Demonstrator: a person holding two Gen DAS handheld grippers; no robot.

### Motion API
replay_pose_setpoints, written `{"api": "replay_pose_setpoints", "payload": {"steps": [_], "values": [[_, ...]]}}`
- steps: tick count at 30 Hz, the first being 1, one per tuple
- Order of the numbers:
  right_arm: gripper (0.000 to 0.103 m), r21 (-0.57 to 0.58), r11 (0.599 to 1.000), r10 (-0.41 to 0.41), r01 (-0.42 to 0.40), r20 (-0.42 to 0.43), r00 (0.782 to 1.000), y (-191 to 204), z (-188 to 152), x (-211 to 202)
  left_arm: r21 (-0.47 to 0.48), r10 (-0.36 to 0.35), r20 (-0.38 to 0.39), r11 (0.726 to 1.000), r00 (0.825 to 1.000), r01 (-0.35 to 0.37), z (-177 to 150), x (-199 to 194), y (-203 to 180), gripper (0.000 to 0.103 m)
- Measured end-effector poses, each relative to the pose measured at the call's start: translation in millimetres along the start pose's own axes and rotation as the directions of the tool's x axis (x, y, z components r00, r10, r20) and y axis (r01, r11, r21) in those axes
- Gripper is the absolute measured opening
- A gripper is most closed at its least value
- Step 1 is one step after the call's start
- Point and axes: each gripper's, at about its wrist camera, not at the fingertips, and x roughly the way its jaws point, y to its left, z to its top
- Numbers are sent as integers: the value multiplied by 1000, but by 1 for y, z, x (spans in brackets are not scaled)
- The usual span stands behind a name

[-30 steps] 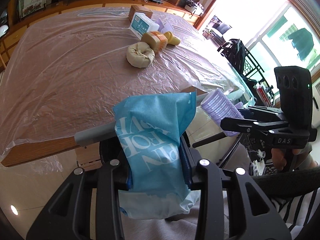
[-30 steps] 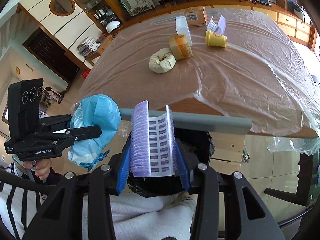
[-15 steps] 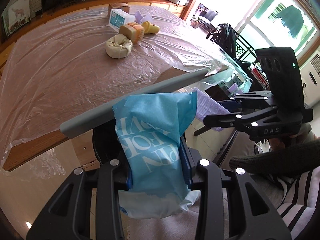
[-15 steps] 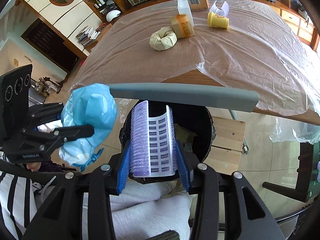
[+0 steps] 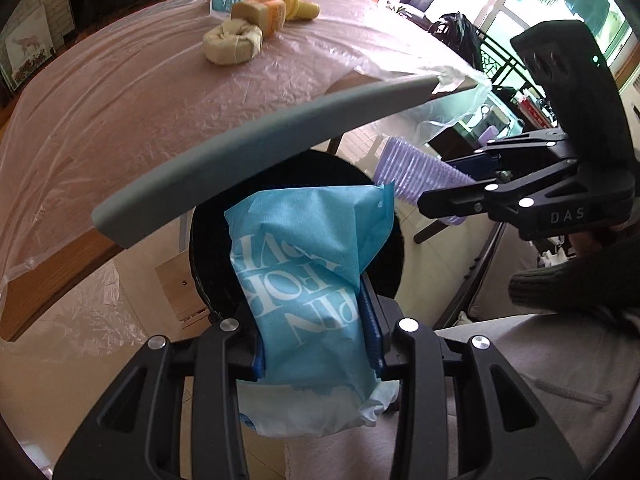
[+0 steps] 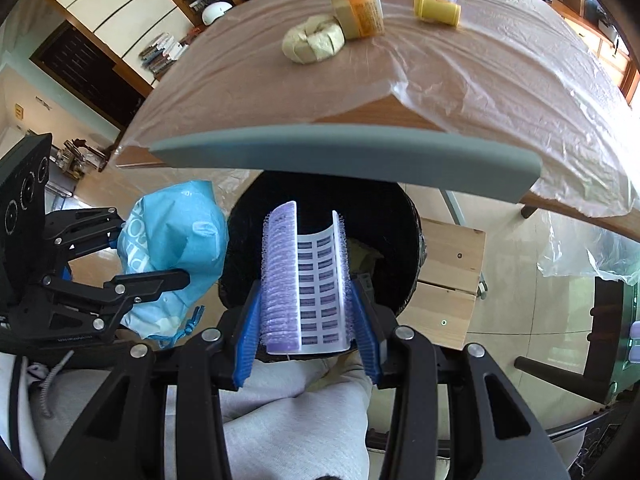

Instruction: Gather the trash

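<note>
Black bin [image 6: 396, 240] mouth lies open below; the grey table edge guard [image 6: 344, 156] overhangs its far rim, crowding that side.

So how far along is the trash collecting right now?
Done: some trash already lies in the round black bin. In hand: left gripper clamps a blue printed wrapper, right gripper a purple ridged packet, both over it. Left: beige bundle, orange-labelled tub, yellow cup.

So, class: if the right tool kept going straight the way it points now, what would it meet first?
Probably the black bin. The right tool, shut on the purple packet, points down into its dark opening below the table edge. Depth is hard to judge.
</note>
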Motion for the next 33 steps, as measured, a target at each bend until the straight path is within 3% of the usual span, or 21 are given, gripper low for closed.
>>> {"api": "replay_pose_setpoints", "payload": {"steps": [10, 15, 33], "values": [[41, -27, 999, -20, 20, -9, 1000, 3, 10, 18, -51, 12, 5, 999, 1000, -12, 1, 18, 14, 38], [41, -84, 996, -40, 37, -30, 999, 5, 14, 29, -28, 29, -16, 999, 999, -30, 5, 29, 14, 38], [41, -97, 992, -88, 81, -69, 994, -6, 24, 54, 23, 40, -53, 999, 998, -38, 9, 44, 17, 38]]}}
